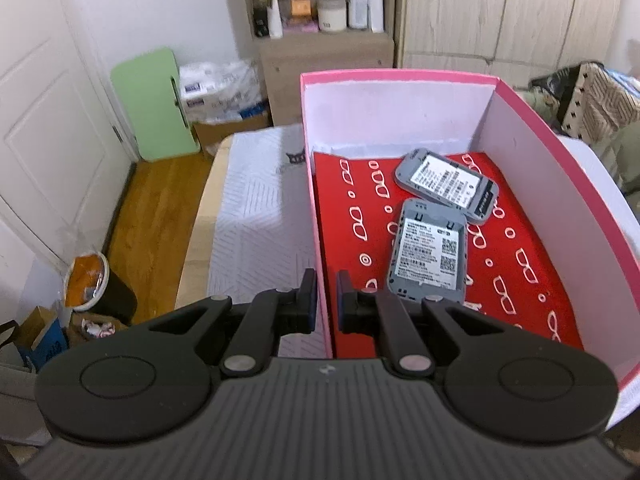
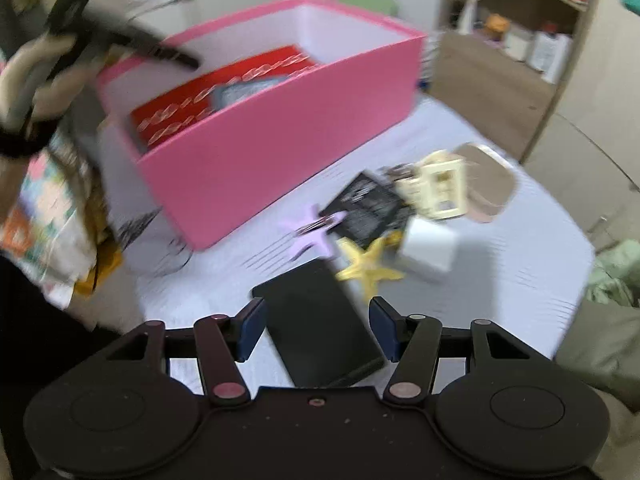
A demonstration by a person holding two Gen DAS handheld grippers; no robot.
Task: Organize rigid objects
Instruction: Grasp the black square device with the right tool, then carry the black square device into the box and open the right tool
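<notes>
Two grey devices (image 1: 436, 224) sit mid-frame in your pink box (image 1: 400, 80). Your left gripper (image 1: 325, 300) straddles its left wall (image 1: 316, 208), fingers nearly together, can't tell if clamped. Your right gripper (image 2: 318, 330) is spread around the black phone (image 2: 320, 324), lower centre on the white bedcover (image 2: 520, 248), clutter above.

Matt pink cardboard box (image 1: 400, 77), glossy black phone (image 2: 320, 320), 2 grey plastic devices (image 1: 428, 256), quilted cloth bedcover (image 1: 252, 216).

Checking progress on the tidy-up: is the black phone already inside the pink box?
No, the black phone lies on the bed between the open right tongs, outside the pink box.
</notes>
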